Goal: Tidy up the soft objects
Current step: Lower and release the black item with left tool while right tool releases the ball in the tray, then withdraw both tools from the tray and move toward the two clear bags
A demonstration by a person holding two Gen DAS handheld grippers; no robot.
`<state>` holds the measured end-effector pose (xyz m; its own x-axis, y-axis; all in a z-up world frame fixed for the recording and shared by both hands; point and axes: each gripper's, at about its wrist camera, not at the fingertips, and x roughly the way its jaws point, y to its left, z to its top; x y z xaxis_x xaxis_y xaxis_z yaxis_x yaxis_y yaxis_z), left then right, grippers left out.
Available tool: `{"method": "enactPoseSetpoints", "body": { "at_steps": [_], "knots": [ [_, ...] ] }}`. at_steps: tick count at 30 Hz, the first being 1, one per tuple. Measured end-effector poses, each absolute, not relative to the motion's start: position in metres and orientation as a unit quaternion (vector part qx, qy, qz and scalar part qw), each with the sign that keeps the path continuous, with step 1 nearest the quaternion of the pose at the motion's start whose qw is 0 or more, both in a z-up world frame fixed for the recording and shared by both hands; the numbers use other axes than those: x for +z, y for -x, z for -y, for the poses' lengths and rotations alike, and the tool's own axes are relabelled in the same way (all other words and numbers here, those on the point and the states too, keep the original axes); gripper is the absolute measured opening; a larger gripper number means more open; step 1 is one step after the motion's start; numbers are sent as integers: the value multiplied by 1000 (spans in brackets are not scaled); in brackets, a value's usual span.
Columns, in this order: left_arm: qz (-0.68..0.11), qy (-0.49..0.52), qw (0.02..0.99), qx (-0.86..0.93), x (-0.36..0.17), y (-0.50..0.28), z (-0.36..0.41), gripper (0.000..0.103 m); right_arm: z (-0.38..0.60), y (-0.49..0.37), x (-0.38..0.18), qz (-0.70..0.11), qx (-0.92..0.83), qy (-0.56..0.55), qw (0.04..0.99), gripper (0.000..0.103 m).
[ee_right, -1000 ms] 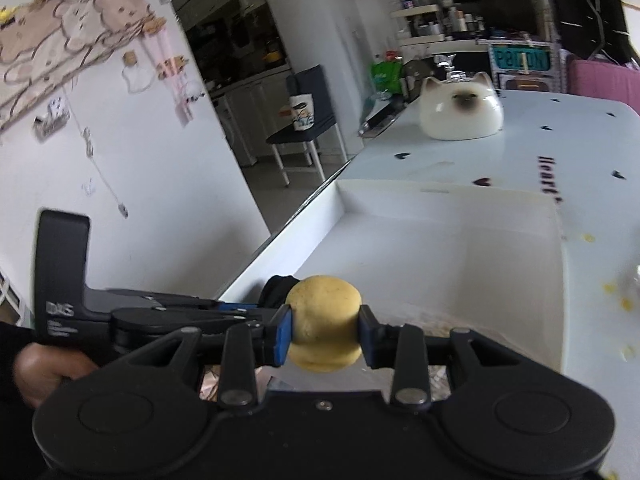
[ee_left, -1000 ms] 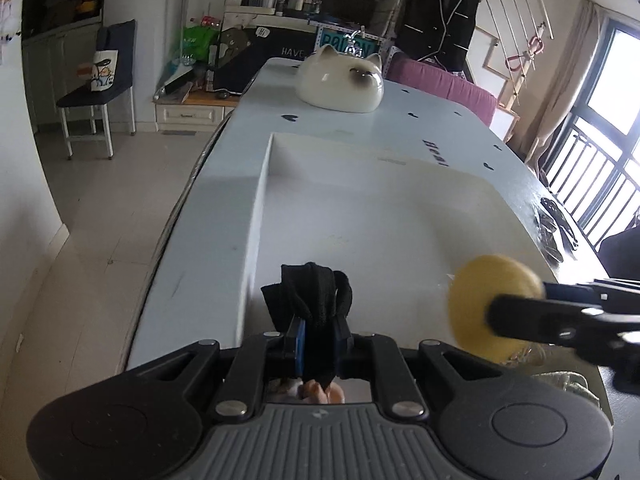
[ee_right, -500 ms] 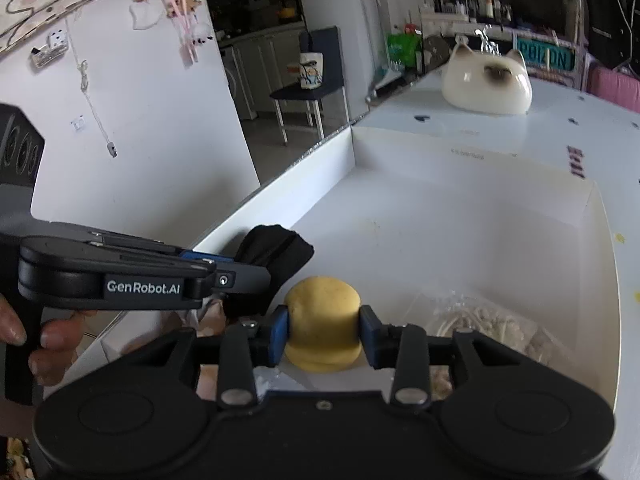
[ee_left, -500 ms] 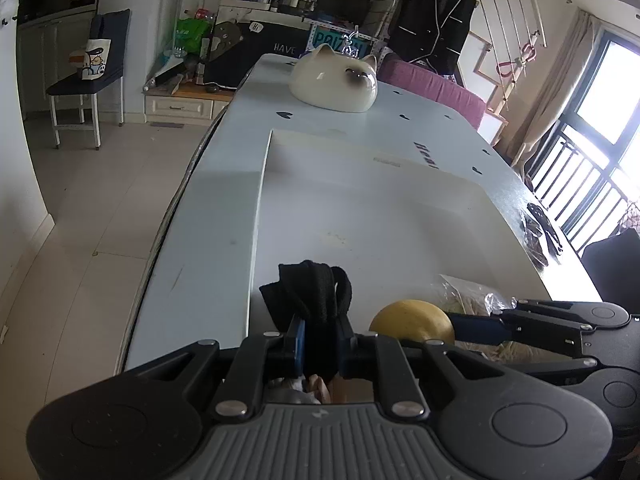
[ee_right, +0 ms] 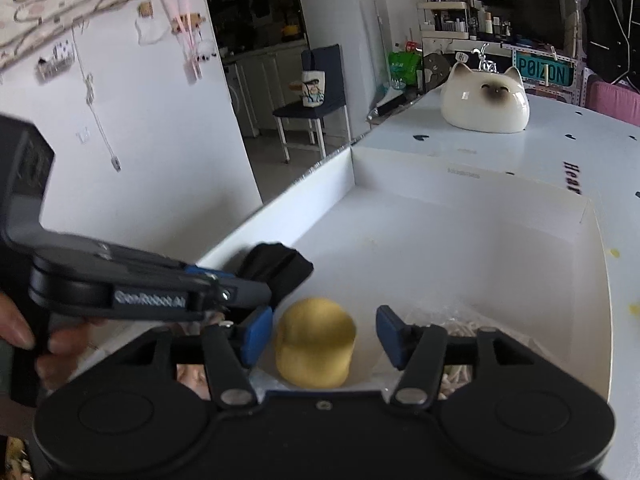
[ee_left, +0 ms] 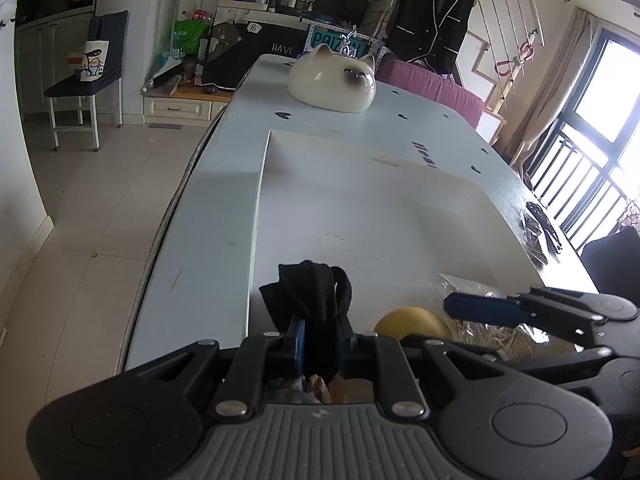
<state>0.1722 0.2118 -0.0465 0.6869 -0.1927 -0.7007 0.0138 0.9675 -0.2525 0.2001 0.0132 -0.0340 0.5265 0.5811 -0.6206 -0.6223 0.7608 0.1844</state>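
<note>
My left gripper (ee_left: 320,344) is shut on a black fabric item (ee_left: 312,300) and holds it over the near left corner of the white box (ee_left: 360,152); the fabric also shows in the right wrist view (ee_right: 276,268). My right gripper (ee_right: 324,332) is open, its blue pads apart on either side of a yellow sponge ball (ee_right: 316,344) that rests in the box (ee_right: 480,236). The ball shows in the left wrist view (ee_left: 412,324) just right of my left gripper. A clear bag of pale strands (ee_right: 452,324) lies beside the ball.
A white ceramic cat (ee_left: 332,80) stands on the table beyond the box. A dark bundle (ee_left: 540,232) lies at the table's right edge. A chair (ee_left: 88,80) stands on the floor to the left. Yellow crumbs (ee_right: 614,254) dot the table right of the box.
My right gripper lowered the yellow ball into the box's near end and opened, letting it go. My left gripper stayed shut on the black fabric.
</note>
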Motion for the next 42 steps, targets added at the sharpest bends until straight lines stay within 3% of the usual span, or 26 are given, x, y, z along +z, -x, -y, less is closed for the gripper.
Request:
{"method": "enactPoseSetpoints", "body": {
  "at_steps": [5,12,16,22,24,33,42],
  "knots": [
    [-396,110,910,-54,-46,-173,-210,20,-8,-197,-25,-336,340,25,878,60],
    [-391,108,912,-53,-37,-170,-205,47,4,-194,-16,-331,327,14,885,61],
    [-378,99,919,-50,-26,-164,-202,51,11,-189,-13,-330,321,13,887,64],
    [-371,85,924,-40,-15,-154,-198,64,22,-181,-10,-331,312,14,891,80],
    [-369,82,925,-37,-11,-151,-197,75,25,-178,-8,-328,309,13,893,81],
    [-359,72,930,-17,0,-127,-194,99,49,-159,2,-316,281,8,906,97],
    [-345,51,937,-6,12,-103,-184,103,72,-145,15,-301,236,13,924,103]
  ]
}}
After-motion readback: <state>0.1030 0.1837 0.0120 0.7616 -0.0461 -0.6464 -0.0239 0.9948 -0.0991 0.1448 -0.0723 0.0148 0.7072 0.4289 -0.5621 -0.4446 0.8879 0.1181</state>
